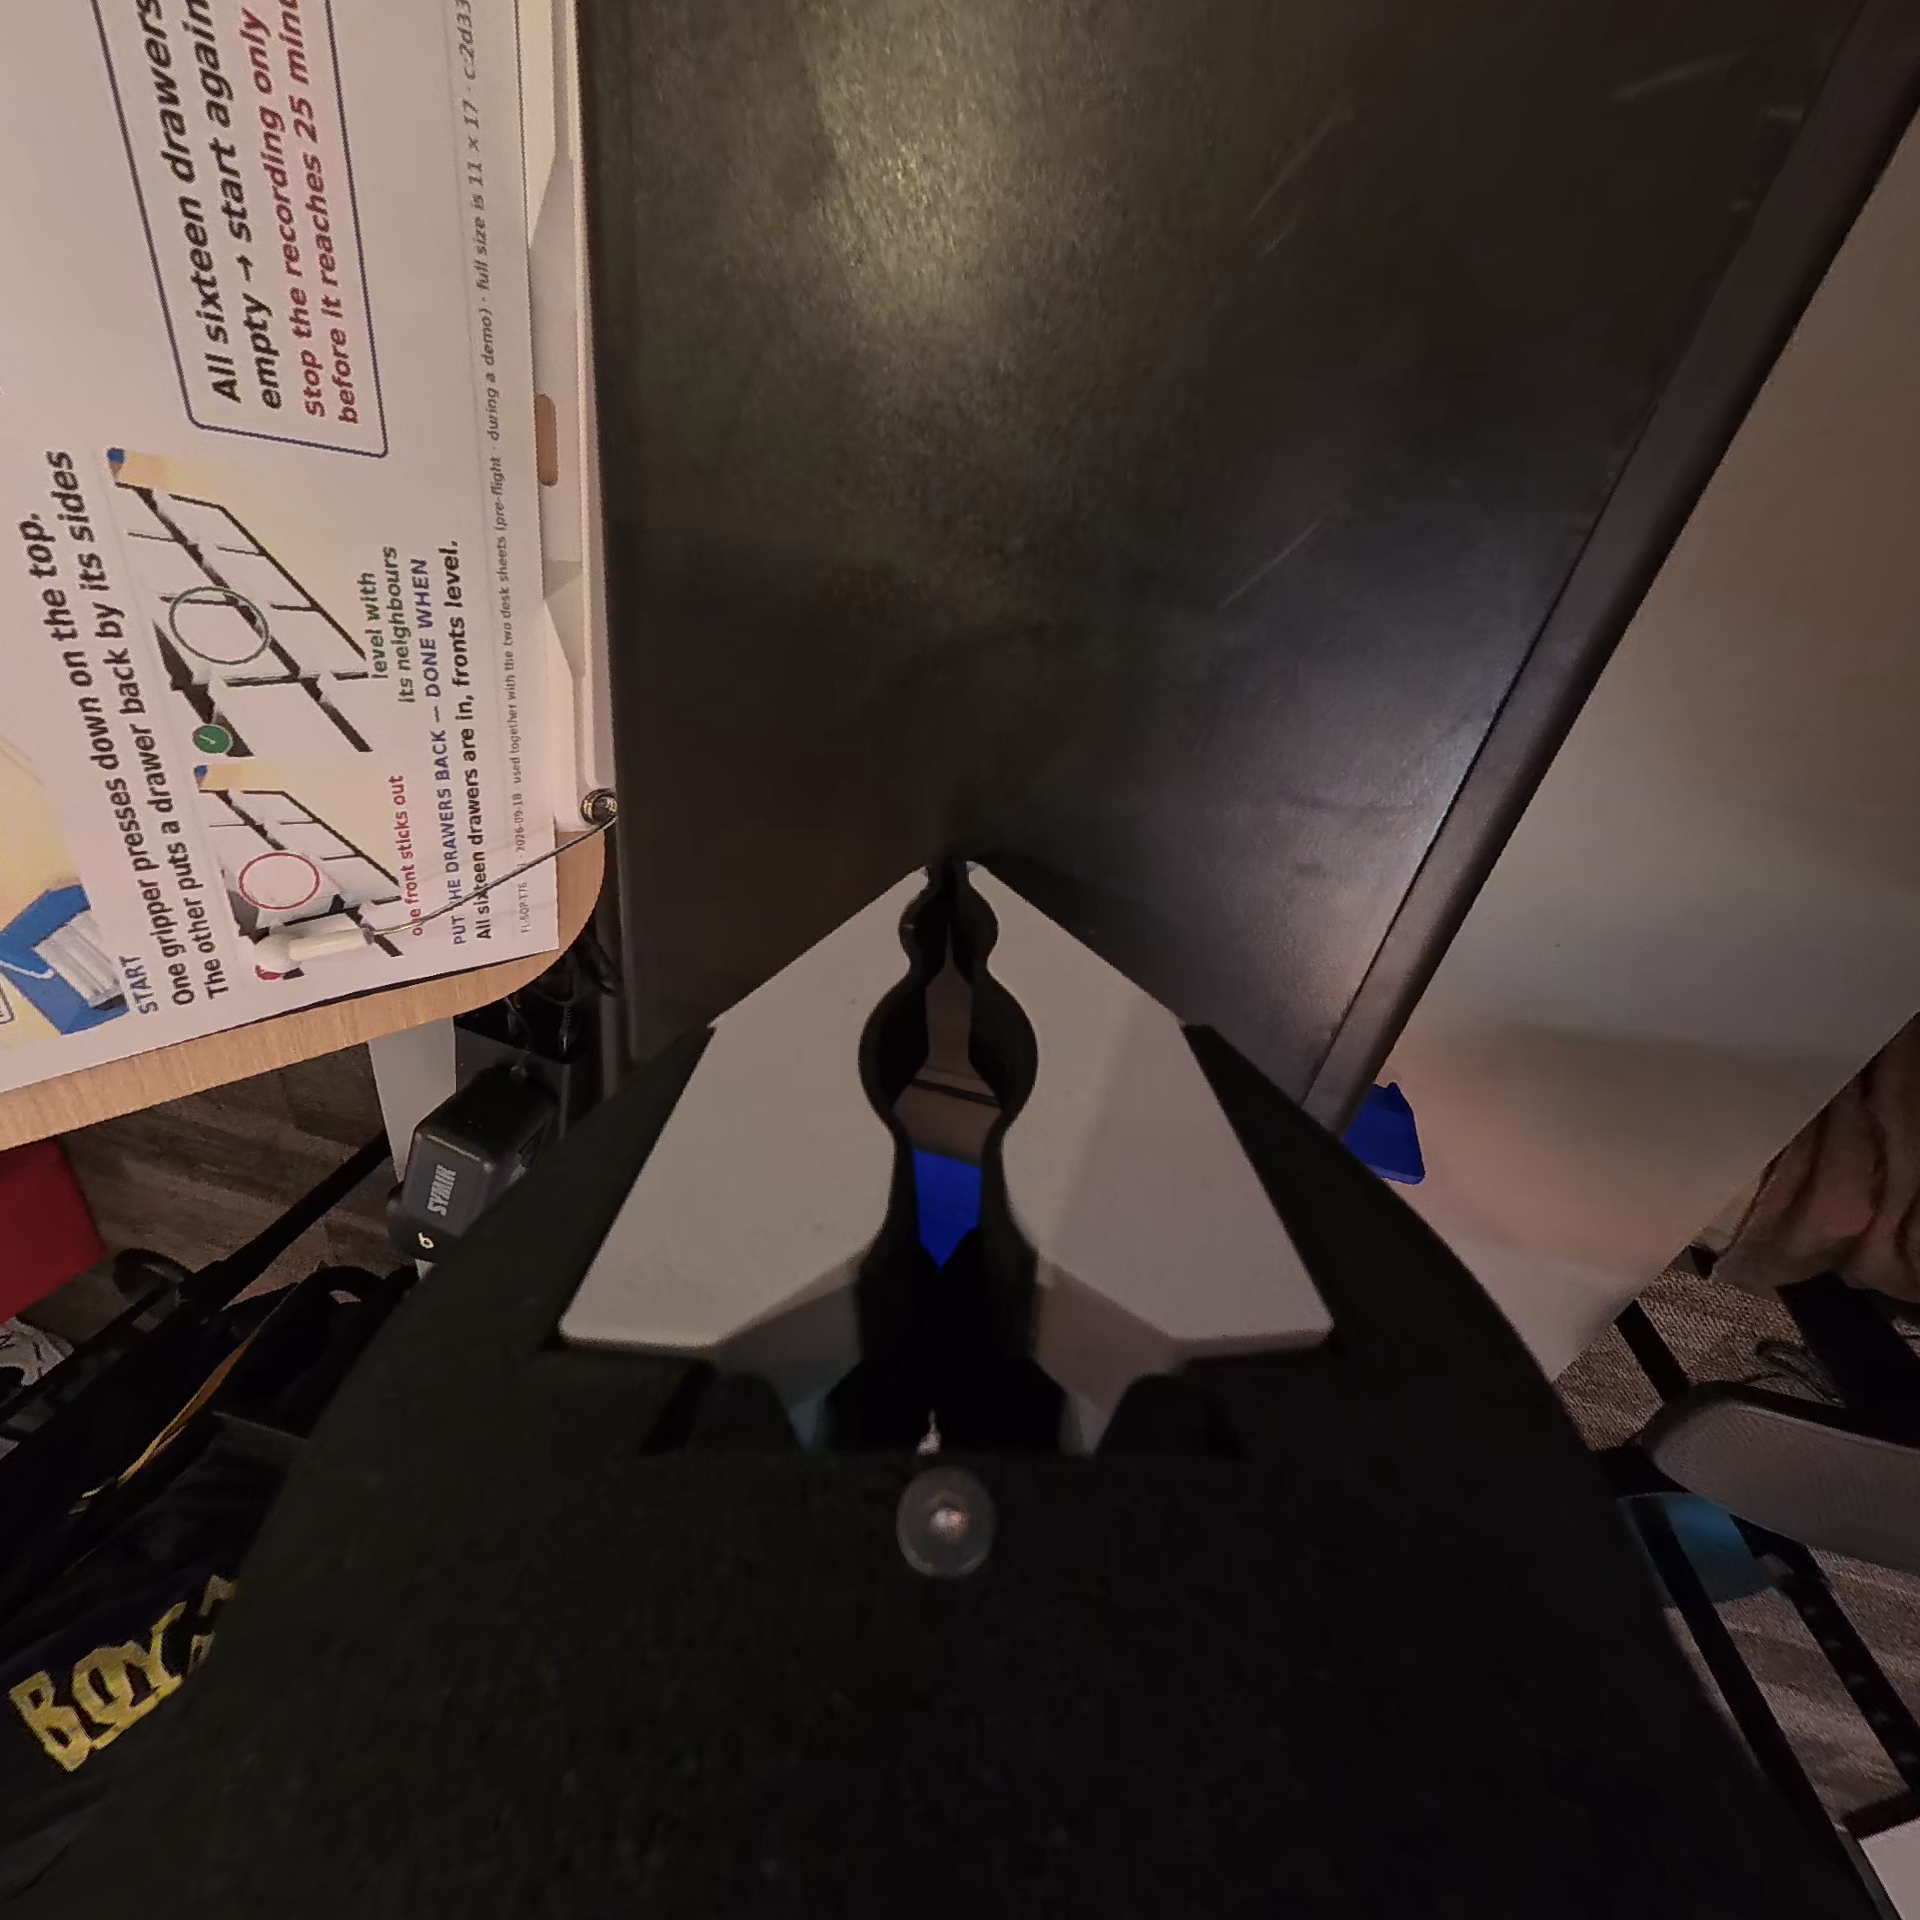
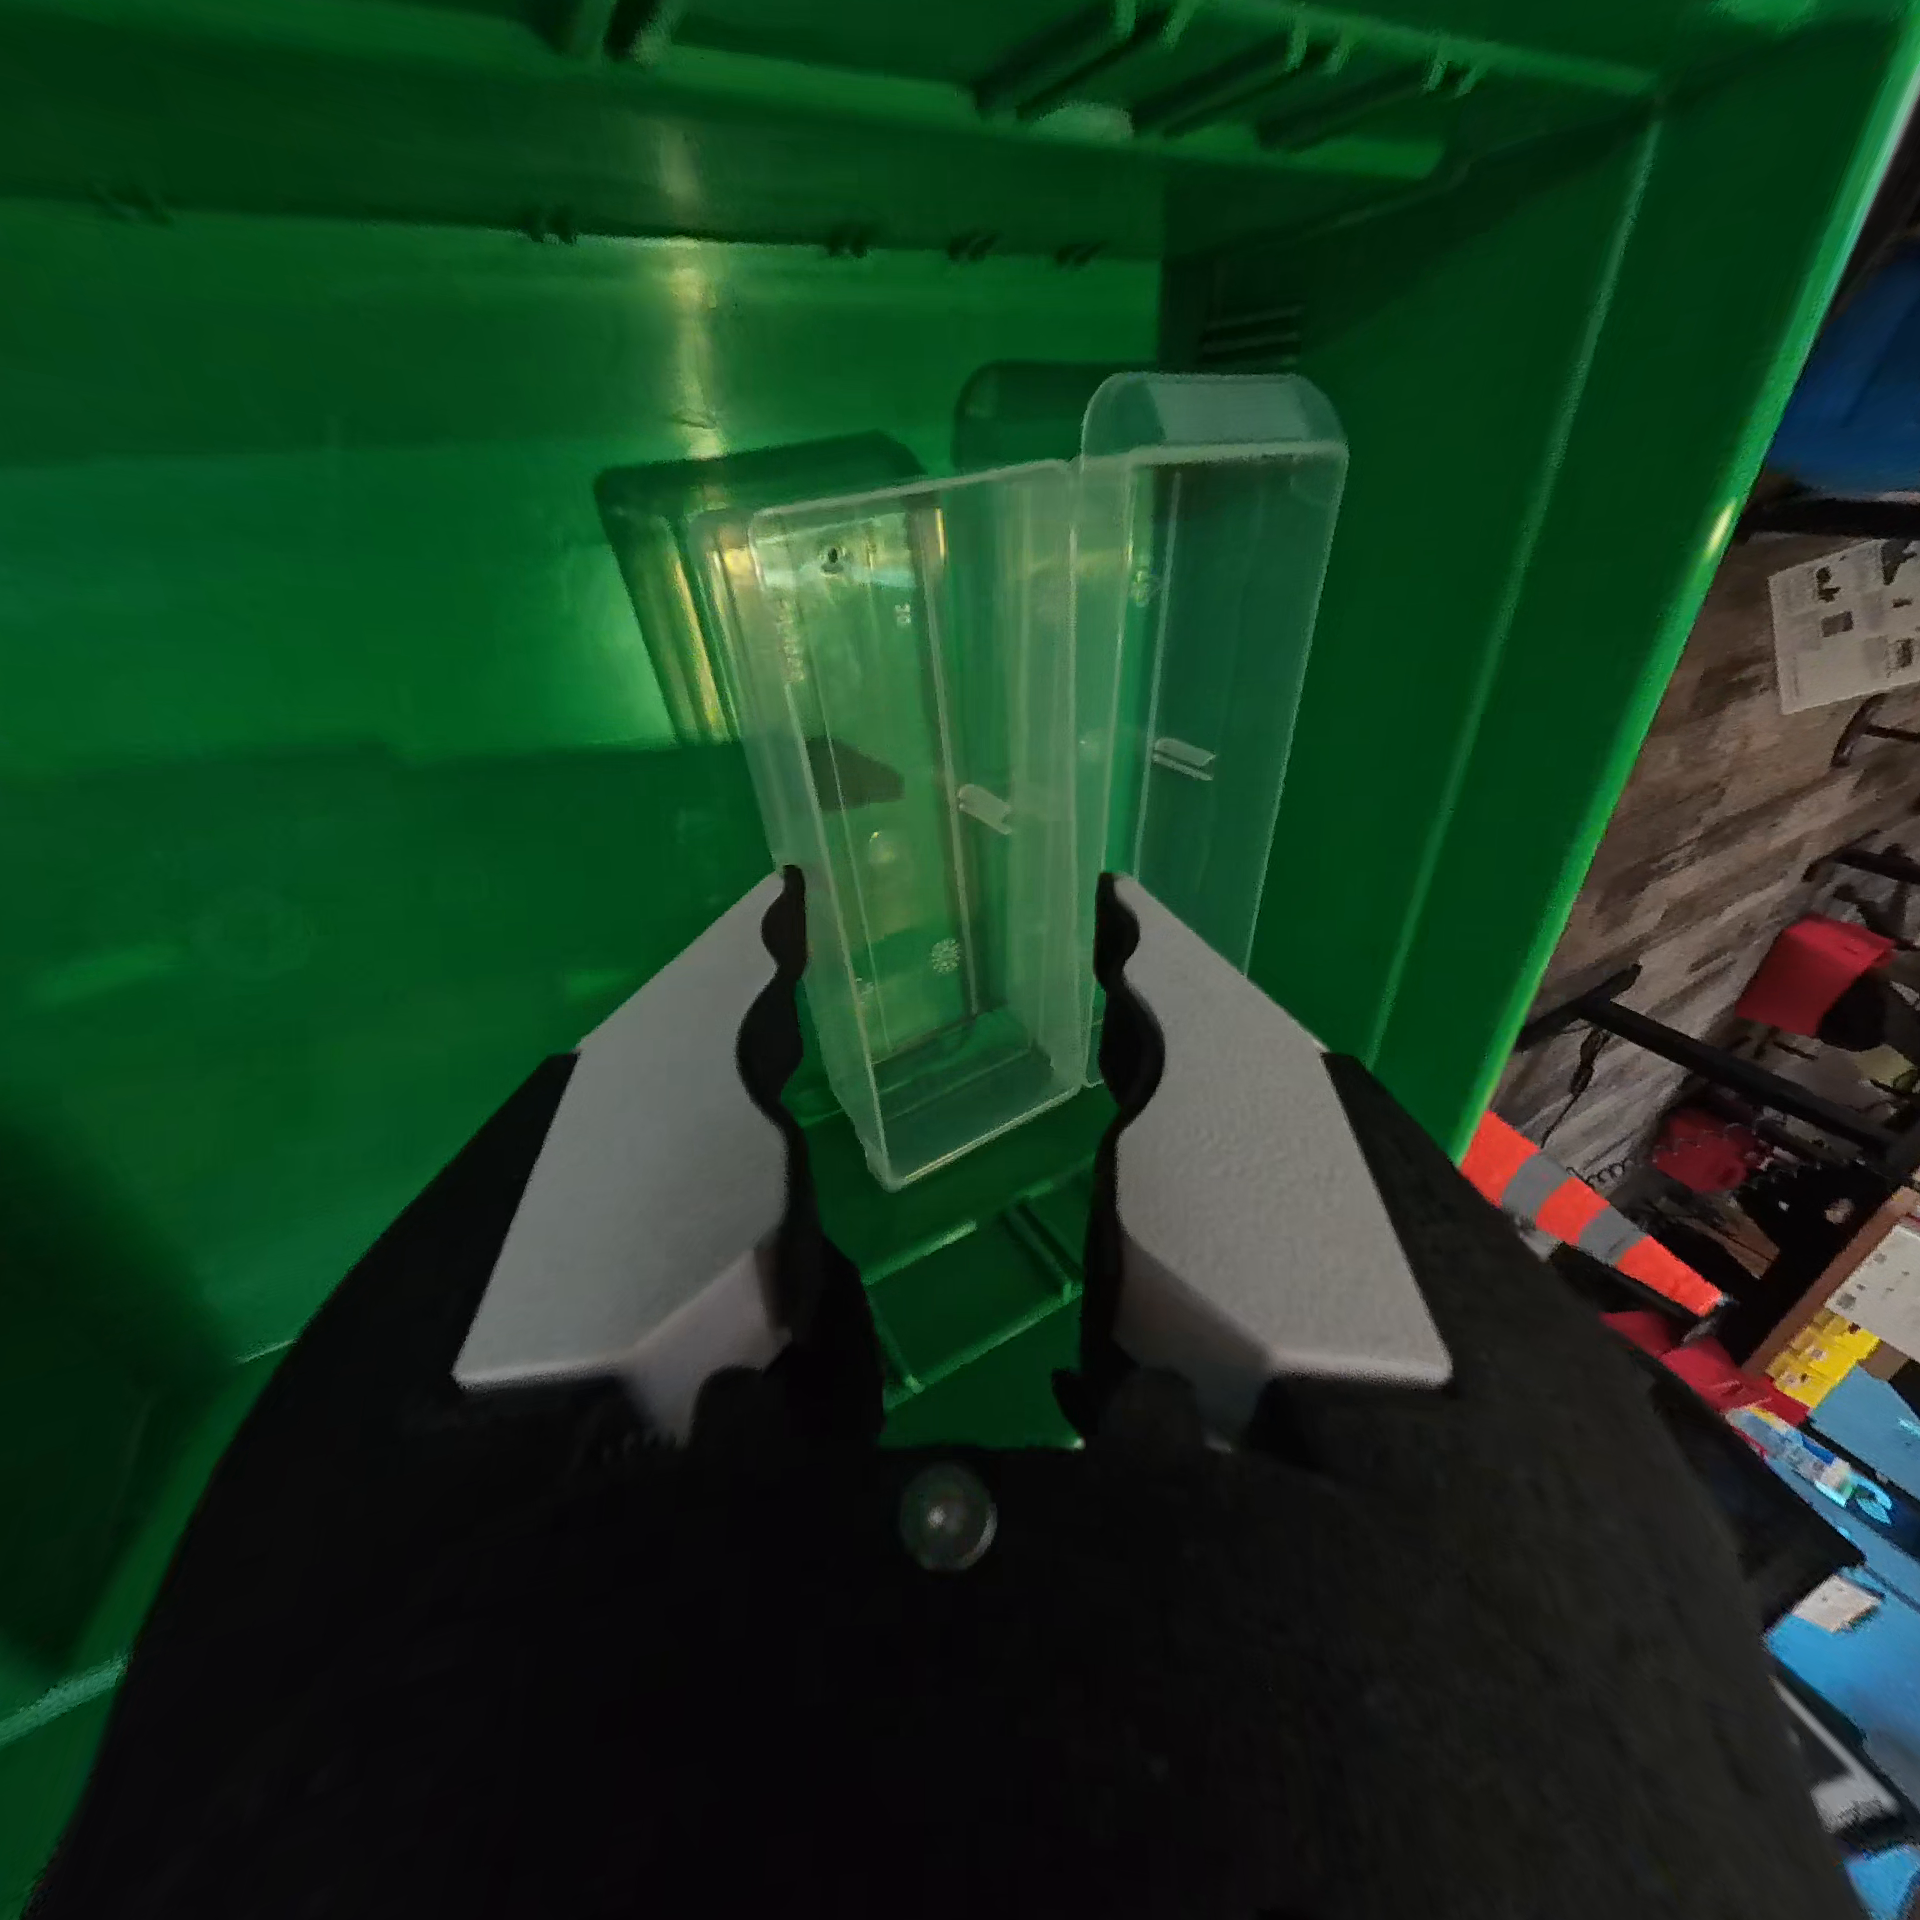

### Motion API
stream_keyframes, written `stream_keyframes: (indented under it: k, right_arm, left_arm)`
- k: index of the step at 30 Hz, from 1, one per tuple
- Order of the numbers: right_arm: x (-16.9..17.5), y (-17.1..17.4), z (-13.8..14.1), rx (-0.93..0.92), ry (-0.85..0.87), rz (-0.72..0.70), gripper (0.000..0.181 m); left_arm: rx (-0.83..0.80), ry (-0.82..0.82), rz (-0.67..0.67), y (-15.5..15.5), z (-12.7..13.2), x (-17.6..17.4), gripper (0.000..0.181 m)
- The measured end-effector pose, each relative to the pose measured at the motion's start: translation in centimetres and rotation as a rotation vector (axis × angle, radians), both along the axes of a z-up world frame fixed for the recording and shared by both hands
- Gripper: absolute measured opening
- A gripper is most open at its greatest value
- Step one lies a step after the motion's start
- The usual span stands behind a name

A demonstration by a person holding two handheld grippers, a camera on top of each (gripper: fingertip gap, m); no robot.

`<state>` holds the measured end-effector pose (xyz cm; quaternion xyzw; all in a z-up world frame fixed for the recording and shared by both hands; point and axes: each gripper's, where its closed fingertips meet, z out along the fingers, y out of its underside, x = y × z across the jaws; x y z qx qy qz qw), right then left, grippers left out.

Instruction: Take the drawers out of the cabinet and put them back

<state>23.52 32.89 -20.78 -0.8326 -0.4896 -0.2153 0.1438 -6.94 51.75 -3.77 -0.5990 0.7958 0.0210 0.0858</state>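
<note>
Green bin around clear drawers

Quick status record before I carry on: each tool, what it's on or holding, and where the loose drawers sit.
left tool: shut, tips against the dark cabinet top; holds nothing
right tool: open, inside the green bin, astride the nearest clear drawer but not clamped
other drawers: second clear drawer beside the first on its right; more behind, count unclear
instruction sheet: on the wooden desk left of the cabinet
cabinet front: not in view
</note>
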Motion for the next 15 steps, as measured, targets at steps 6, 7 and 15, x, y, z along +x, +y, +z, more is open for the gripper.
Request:
stream_keyframes:
  k: [6,7,15]
  right_arm:
    - [-0.1,0.6,0.5,0.038,0.022,-0.035,0.055]
    - [-0.6,0.7,1.4,0.062,0.037,-0.033,0.055]
    - [-12.7,1.6,15.9,0.671,0.498,-0.135,0.059]
  left_arm:
    - [0.002,-0.012,0.004,0.0,0.0,0.0,0.0]
    - [0.001,-0.009,0.004,0.0,0.0,0.0,0.0]
    - [0.01,0.026,-0.006,0.0,0.0,0.0,0.0]
